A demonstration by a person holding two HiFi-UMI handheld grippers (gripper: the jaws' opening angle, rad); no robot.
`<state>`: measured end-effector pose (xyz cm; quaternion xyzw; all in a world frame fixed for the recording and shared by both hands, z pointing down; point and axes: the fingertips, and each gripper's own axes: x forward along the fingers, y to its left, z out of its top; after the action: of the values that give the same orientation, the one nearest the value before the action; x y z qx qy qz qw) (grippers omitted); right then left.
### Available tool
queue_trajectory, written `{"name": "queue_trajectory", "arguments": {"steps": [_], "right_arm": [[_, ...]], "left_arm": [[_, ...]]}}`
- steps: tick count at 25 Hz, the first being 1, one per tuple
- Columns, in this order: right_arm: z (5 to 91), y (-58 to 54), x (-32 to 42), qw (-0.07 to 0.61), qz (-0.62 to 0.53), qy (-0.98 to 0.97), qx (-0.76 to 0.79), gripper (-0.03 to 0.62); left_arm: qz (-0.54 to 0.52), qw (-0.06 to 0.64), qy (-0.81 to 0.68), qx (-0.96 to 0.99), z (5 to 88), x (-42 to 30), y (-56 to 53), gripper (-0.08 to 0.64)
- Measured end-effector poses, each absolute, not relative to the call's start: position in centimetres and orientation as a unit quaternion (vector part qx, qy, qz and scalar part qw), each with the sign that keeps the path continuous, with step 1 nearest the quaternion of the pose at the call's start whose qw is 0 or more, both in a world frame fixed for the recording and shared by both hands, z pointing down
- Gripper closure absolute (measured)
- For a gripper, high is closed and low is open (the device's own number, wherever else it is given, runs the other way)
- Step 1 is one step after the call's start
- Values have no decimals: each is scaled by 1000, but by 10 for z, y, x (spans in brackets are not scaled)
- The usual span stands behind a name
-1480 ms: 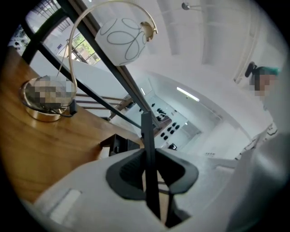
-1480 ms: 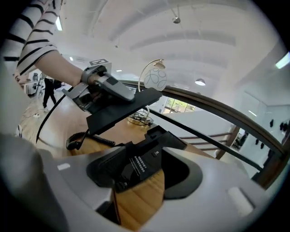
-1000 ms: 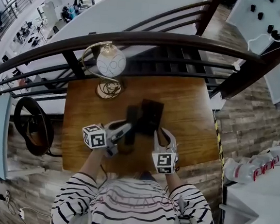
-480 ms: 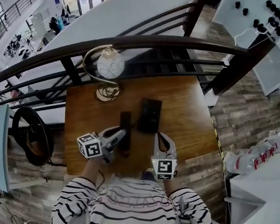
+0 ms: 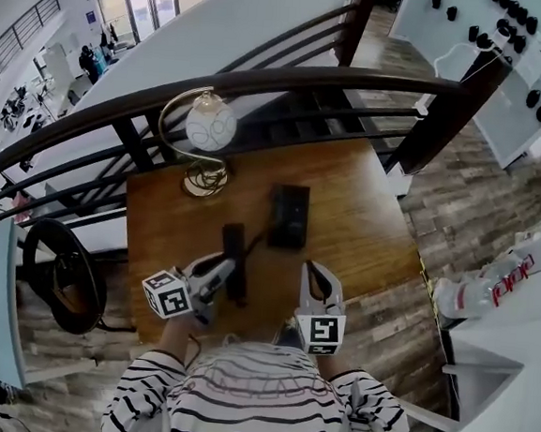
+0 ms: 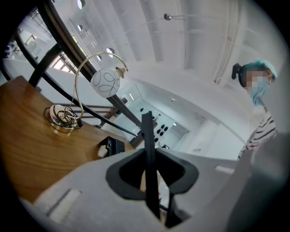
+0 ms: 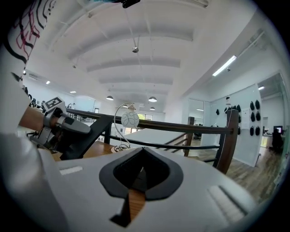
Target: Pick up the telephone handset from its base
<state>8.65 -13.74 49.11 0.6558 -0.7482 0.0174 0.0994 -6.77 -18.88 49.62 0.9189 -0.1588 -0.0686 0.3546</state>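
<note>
Wooden table (image 5: 364, 219) backs onto a dark railing (image 5: 263, 83), with a globe lamp (image 5: 210, 125) well ahead of the left gripper (image 5: 226, 270). The base (image 5: 288, 215) sits ahead of both grippers, between their lines, with no handset on it. The left gripper's jaws are clamped on the handset (image 5: 234, 240), which juts forward and looks lifted free. The right gripper (image 5: 314, 271), jaws together and empty, hangs just to its right, probably unneeded.

Office mezzanine; wooden table (image 5: 369, 219) by a railing (image 5: 264, 80) above a work floor (image 5: 33, 81)
</note>
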Motion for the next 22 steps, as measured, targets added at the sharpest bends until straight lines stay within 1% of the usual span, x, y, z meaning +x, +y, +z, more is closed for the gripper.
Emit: {"name": "queue_trajectory", "arguments": {"steps": [4,12,22], "right_arm": [[480,-124,71,74,17,-752,655,592],[477,-102,50,55,27,-744,666,592],[489,-85,25,54,47,-738,671,592]], "left_arm": [[-64,350,-151,922,494,-79,-178,486],[-60,351,-134,925,496,-97,-154,486],[-57,362,-115,923,500,-111,-140,486]]}}
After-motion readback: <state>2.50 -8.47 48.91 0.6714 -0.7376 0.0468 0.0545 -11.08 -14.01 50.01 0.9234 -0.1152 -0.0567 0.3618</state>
